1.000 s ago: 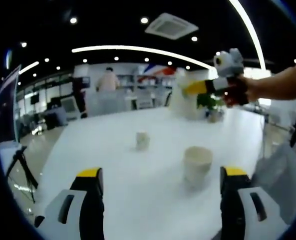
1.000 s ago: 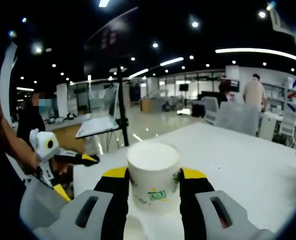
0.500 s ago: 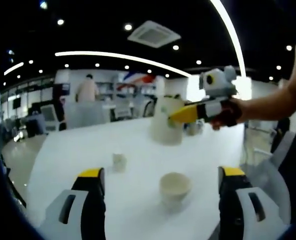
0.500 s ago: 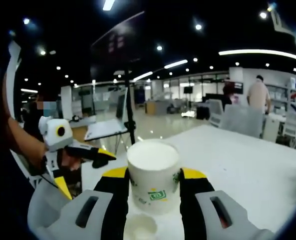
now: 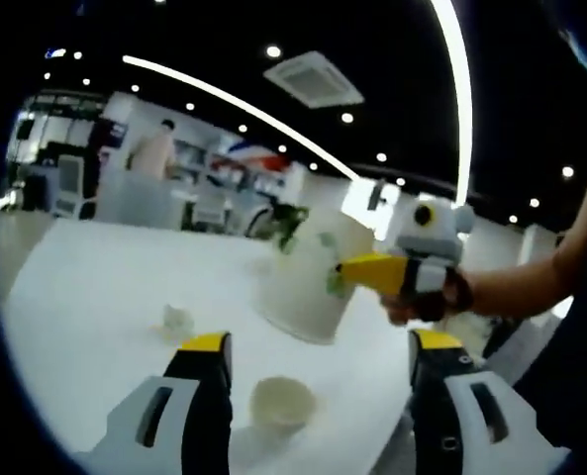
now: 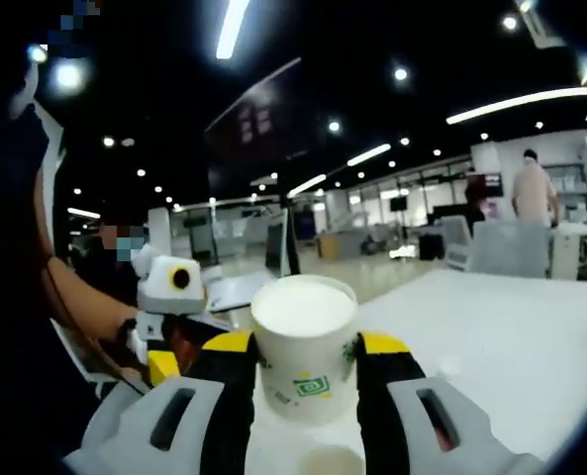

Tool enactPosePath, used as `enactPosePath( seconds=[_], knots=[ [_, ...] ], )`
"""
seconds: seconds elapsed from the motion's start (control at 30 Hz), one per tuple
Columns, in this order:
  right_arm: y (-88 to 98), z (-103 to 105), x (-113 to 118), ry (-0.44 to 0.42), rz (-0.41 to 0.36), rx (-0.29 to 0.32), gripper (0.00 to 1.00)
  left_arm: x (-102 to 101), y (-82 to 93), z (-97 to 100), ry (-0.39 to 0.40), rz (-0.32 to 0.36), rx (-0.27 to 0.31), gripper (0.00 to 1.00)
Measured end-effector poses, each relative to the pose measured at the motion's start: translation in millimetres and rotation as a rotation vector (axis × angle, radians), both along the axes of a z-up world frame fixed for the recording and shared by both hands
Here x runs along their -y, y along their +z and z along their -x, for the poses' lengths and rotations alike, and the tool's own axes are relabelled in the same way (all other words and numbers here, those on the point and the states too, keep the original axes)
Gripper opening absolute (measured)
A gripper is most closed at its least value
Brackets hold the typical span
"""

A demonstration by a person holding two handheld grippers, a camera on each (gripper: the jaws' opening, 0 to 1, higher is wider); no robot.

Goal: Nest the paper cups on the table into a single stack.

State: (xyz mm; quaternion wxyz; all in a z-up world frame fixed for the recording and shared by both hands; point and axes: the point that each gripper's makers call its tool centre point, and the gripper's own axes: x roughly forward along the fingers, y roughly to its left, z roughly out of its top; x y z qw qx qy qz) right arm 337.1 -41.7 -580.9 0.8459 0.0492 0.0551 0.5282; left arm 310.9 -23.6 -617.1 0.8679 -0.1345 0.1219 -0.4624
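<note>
The right gripper is clamped on an upright white paper cup with a green logo, its yellow-tipped jaws pressing the cup's sides. Just below, at the bottom edge of the right gripper view, the rim of a second cup shows on the white table. In the left gripper view, the left gripper hangs with its jaws wide apart and nothing between them, above an open paper cup standing on the table. A smaller cup, possibly lying on its side though blur makes this uncertain, sits farther off. A person's hand holds the right gripper and its cup aloft nearby.
</note>
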Motion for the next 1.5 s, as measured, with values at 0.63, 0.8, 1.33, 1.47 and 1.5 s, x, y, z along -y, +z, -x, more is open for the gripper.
enactPosePath(
  seconds=[0.63,0.8,1.33,1.47,1.5],
  knots=[
    [17.7,18.8,7.6,0.083,-0.112,-0.040,0.37,8.1,28.5,15.3,-0.127,0.122,0.010,0.18],
    [25.0,27.5,8.4,0.126,-0.133,-0.041,0.36,5.0,43.1,18.8,-0.170,0.153,0.017,0.10],
    [15.5,53.0,5.7,0.250,-0.041,-0.071,0.43,14.0,53.8,55.2,-0.468,-0.108,0.097,0.00],
    [18.1,52.7,6.4,0.248,-0.051,-0.075,0.43,12.8,52.7,54.7,-0.486,-0.142,0.097,0.00],
    [18.0,52.3,6.5,0.246,-0.050,-0.074,0.43,12.4,52.6,53.9,-0.485,-0.147,0.099,0.00]
  ],
)
